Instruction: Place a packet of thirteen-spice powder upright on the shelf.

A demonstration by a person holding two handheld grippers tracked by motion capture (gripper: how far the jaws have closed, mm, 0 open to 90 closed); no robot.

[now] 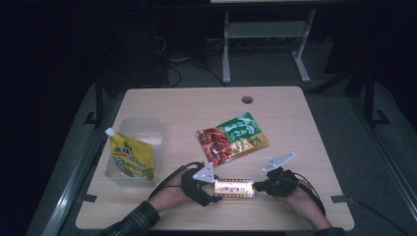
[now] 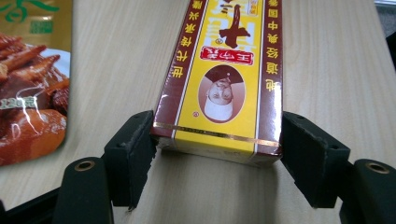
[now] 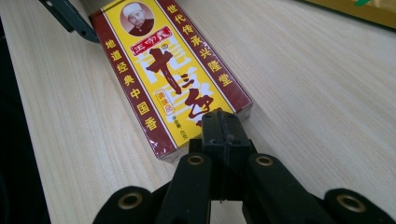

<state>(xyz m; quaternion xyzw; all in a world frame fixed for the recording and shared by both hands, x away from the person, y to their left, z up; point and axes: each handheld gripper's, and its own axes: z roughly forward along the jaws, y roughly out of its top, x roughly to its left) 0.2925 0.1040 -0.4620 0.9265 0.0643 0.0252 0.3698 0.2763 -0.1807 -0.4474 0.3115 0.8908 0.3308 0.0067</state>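
Box near front edge; snack pack behind; pouch in tub, left.

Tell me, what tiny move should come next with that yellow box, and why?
Probably lift it slightly. The left gripper already clamps one end of the yellow box, the right gripper sits shut at the other end, and the box lies flat on the table.

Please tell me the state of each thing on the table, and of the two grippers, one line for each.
Yellow box: lying flat on the table, face up, sealed, held at both ends.
Left gripper: jaws around the box's end, touching both its sides.
Right gripper: jaws together at the box's other end.
Snack packet: flat, unopened.
Spout pouch: leaning in the clear tub, cap on.
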